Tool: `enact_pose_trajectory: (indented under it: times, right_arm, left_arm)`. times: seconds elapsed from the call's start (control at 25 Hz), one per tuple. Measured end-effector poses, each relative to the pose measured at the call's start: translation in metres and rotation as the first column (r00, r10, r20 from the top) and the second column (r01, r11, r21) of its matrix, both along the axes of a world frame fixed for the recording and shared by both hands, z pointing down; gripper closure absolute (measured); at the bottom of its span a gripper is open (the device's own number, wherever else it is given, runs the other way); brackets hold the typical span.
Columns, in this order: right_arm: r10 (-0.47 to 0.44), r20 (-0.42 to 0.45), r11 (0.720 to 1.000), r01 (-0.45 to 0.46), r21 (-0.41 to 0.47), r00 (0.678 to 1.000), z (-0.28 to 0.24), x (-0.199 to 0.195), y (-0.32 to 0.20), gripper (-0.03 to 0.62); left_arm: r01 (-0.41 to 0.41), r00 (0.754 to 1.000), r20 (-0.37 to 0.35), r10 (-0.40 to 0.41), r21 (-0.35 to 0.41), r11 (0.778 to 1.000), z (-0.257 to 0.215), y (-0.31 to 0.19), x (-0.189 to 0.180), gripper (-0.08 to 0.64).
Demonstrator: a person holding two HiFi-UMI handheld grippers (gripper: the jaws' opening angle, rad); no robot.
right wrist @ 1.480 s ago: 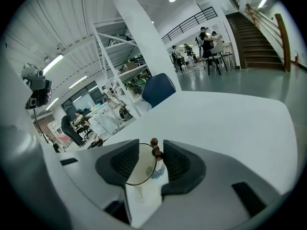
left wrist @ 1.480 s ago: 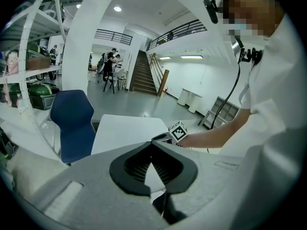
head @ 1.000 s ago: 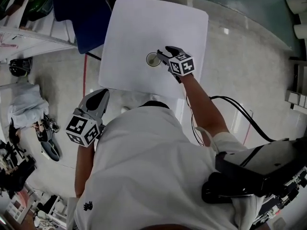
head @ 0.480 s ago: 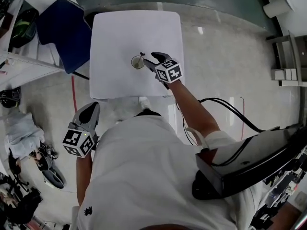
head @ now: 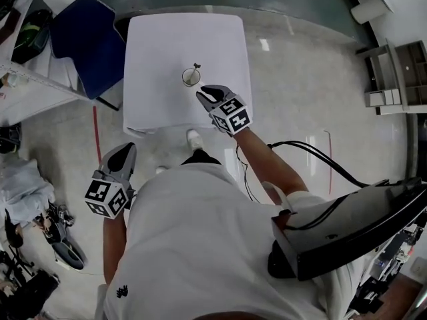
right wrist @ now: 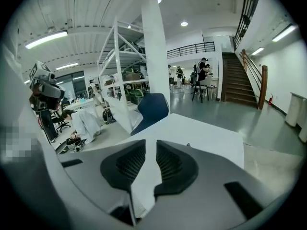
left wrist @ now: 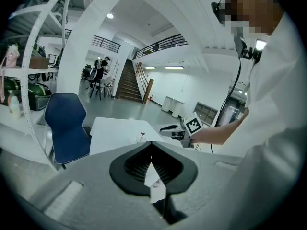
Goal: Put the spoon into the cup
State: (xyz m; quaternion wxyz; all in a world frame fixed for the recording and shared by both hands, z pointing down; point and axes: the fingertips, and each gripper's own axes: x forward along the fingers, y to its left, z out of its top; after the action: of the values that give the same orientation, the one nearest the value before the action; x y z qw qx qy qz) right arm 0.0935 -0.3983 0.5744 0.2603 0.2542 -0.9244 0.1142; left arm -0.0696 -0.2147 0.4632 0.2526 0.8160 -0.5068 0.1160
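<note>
A small pale cup (head: 191, 77) stands upright near the middle of the white table (head: 153, 99). The spoon (head: 195, 67) stands in it, its dark handle end poking above the rim. My right gripper (head: 202, 91) hovers just on the near side of the cup, apart from it. Its jaws are closing to a narrow gap with nothing between them (right wrist: 150, 150). My left gripper (head: 127, 147) hangs low beside the person's left hip, off the table, with its pads together and empty (left wrist: 151, 147). The left gripper view shows the cup (left wrist: 140, 139) and the right gripper (left wrist: 165, 128) far off.
A blue chair (head: 87, 35) stands at the table's left corner. Shelving (head: 393, 72) lines the far right. A black cable (head: 300, 145) loops over the floor by the right arm. Bags and clutter (head: 27, 192) lie on the floor at left.
My right gripper has drawn back from the cup toward the person and its jaws have narrowed. The spoon stays in the cup. The left gripper has drifted a little.
</note>
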Motion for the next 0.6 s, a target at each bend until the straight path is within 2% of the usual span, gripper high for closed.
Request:
enact_pose_trajectory:
  times: [0.08, 0.2, 0.6]
  right_arm:
    - [-0.025, -0.002, 1.000, 0.025, -0.016, 1.000, -0.002, -0.010, 0.024, 0.557]
    - [-0.062, 0.010, 0.996, 0.063, -0.060, 0.998, -0.004, -0.029, 0.062, 0.582]
    - [-0.189, 0.039, 0.973, 0.193, -0.127, 0.981, -0.005, -0.088, 0.173, 0.583]
  left_arm:
    - [0.002, 1.000, -0.008, -0.002, 0.006, 1.000, 0.000, 0.011, -0.006, 0.552]
    - [0.002, 1.000, -0.015, -0.001, 0.009, 1.000, 0.002, 0.028, -0.017, 0.552]
    - [0.035, 0.999, -0.040, -0.034, 0.008, 0.999, 0.018, 0.093, -0.050, 0.552]
